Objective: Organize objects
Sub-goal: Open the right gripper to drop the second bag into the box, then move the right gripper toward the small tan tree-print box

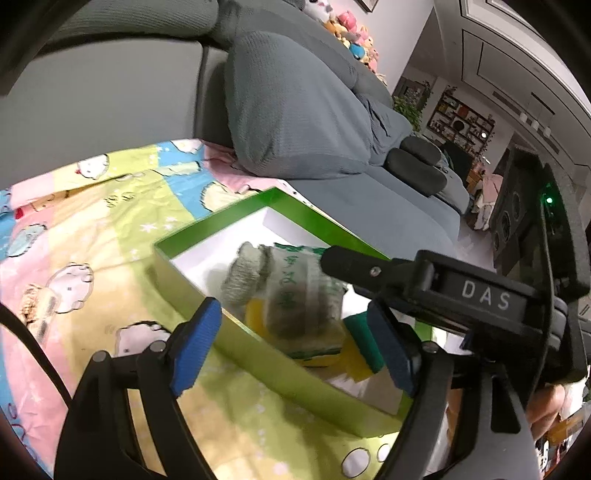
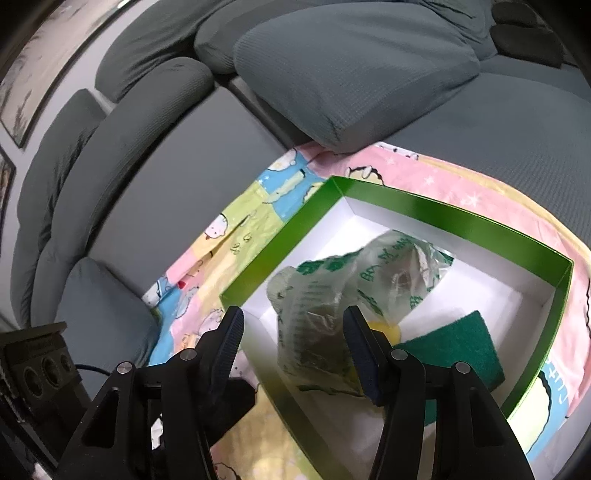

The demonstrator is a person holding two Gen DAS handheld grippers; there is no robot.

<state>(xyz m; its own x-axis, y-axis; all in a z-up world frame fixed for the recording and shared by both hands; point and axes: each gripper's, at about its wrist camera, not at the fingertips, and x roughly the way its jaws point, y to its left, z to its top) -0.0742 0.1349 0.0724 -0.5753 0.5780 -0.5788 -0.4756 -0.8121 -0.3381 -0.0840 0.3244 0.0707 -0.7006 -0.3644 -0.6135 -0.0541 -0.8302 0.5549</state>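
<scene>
A green box (image 1: 258, 347) with a white inside lies on a cartoon blanket; it also shows in the right wrist view (image 2: 436, 210). In it lies a clear plastic bag (image 2: 332, 291) with green print, holding grey scourers (image 1: 243, 273), over a yellow sponge (image 1: 255, 314) with a green pad (image 2: 454, 347). My left gripper (image 1: 295, 343) is open, straddling the box's near wall. My right gripper (image 2: 295, 347) is open above the bag, its fingers on either side of it, apart from it. The right gripper also shows in the left wrist view (image 1: 369, 269), over the box.
The colourful blanket (image 1: 92, 229) covers the grey sofa seat. Grey cushions (image 1: 295, 110) stand behind the box. Plush toys (image 1: 351, 29) sit on the sofa back. A shelf and a plant are far off at the right.
</scene>
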